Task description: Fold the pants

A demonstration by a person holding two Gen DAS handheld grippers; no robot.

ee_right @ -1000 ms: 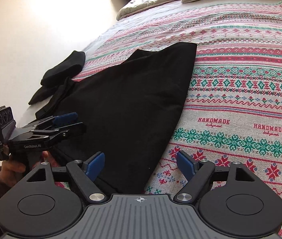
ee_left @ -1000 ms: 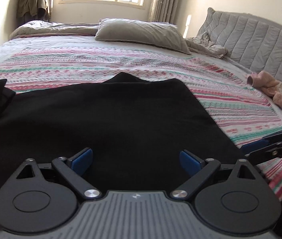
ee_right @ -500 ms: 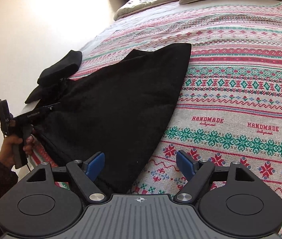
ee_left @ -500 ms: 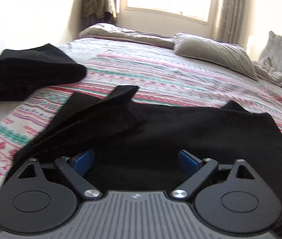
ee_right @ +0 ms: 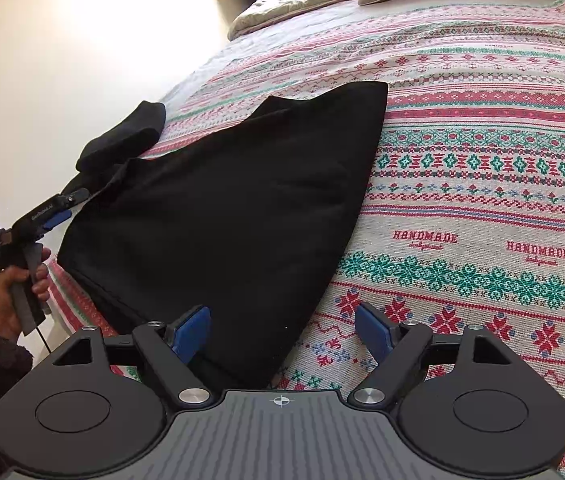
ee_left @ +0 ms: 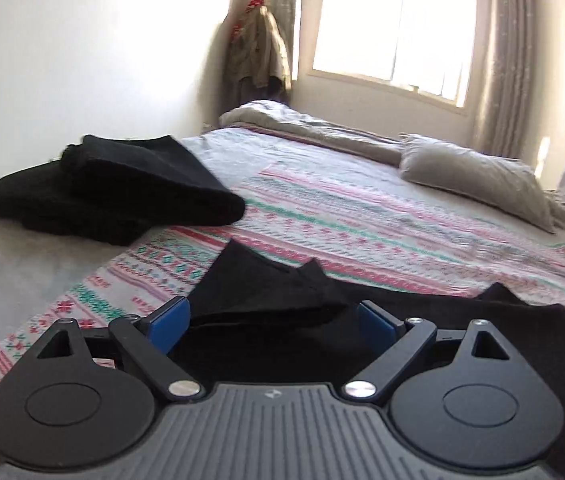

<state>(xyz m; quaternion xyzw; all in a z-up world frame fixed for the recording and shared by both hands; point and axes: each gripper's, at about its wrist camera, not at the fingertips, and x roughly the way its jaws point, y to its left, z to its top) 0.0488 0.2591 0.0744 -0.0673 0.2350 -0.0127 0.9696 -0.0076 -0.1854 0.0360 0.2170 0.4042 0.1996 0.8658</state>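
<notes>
Surface: I see a bed under a woven bedspread banded in red, green and white; the flat black fabric pants lie on its near left part.
Room: white wall on the left, a bright window at the far end, grey curtains beside it, a grey pillow at the far right.
Left tongs: my left gripper stands spread over the pants' near edge, pinching nothing.
Right tongs: my right gripper stands spread, a pants corner under its left pad.
Left view only: window, and a folded black cloth pile at far left, seen close.
Right view only: a hand gripping the left tool's handle.
</notes>
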